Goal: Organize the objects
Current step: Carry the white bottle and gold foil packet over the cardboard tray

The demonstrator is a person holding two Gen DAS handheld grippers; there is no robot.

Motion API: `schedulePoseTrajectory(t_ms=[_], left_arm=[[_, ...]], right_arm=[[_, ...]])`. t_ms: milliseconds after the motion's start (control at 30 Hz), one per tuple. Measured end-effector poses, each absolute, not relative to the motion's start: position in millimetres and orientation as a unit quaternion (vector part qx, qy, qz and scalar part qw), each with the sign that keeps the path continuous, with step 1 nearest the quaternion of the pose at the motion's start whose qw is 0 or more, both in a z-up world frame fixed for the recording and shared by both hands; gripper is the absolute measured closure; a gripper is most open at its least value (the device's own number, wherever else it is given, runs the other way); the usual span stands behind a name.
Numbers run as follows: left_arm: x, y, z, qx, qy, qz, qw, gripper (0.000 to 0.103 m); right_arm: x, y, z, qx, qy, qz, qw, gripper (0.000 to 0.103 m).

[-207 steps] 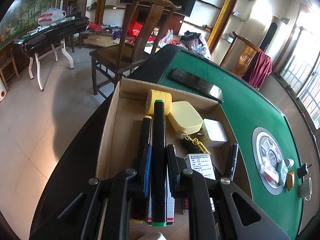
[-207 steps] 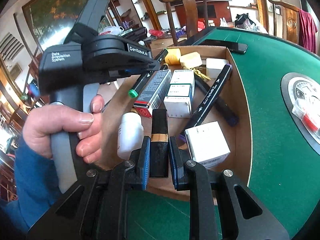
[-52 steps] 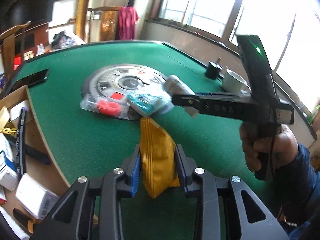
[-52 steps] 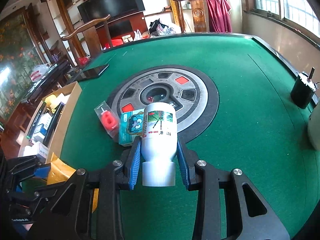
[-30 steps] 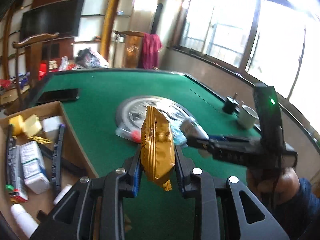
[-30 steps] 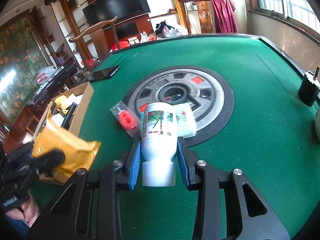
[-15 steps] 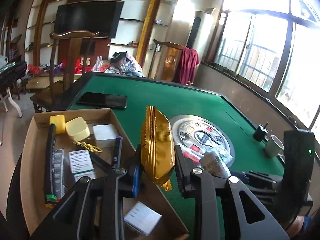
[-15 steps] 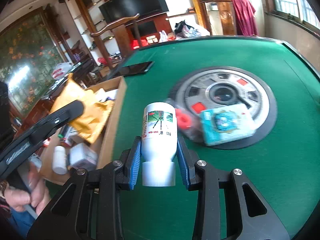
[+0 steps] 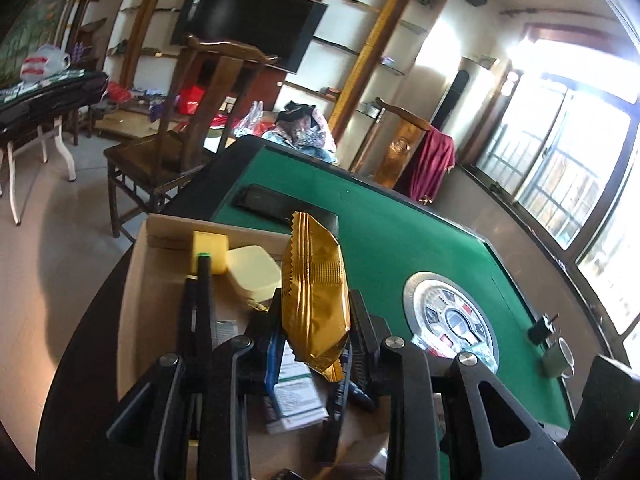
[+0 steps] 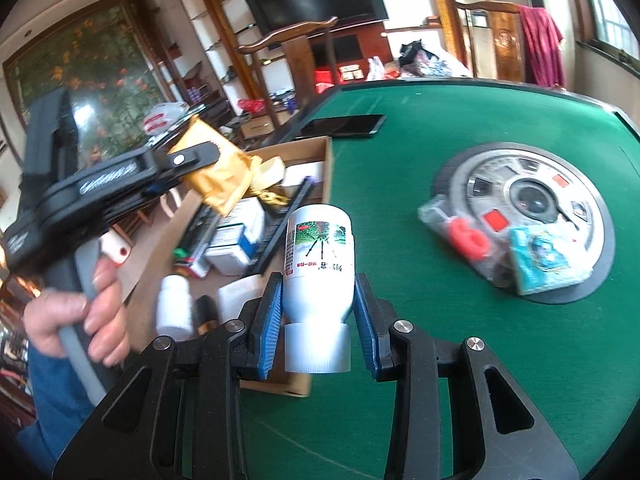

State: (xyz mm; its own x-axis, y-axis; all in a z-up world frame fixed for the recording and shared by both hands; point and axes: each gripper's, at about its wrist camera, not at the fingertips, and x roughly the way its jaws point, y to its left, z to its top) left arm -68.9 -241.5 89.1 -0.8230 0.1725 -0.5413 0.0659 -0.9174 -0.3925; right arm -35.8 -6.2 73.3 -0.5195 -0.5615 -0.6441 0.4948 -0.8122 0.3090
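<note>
Gold packet (image 9: 316,296) upright, clamped in left hand-held gripper (image 9: 314,332), right hand-held gripper (image 10: 316,312) gripping white bottle (image 10: 318,276) cap-first.

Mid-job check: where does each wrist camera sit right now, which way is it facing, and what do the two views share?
Left wrist: behind the left gripper, shut on the gold packet, facing down over the cardboard box; only gripper hardware shows.
Right wrist: behind the right gripper, shut on the white bottle, facing the green table; the person's hand shows.
Shared: box, packet, table, black phone.
</note>
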Motion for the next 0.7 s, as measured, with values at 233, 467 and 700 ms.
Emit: schedulePoseTrajectory(t_ms=[233, 467, 700], left_arm=[[-72, -270, 83, -0.300, -0.234, 0.925, 0.002, 0.074], [-73, -281, 80, -0.299, -0.246, 0.922, -0.003, 0.074], [-74, -286, 80, -0.297, -0.253, 0.921, -0.006, 0.074]], right_arm=[[-22, -38, 77, 0.378, -0.026, -0.862, 0.335, 0.069], [-8, -75, 71, 0.384, 0.006, -0.848, 0.365, 0.069], [-1, -94, 67, 0.384, 0.024, -0.840, 0.382, 0.069]])
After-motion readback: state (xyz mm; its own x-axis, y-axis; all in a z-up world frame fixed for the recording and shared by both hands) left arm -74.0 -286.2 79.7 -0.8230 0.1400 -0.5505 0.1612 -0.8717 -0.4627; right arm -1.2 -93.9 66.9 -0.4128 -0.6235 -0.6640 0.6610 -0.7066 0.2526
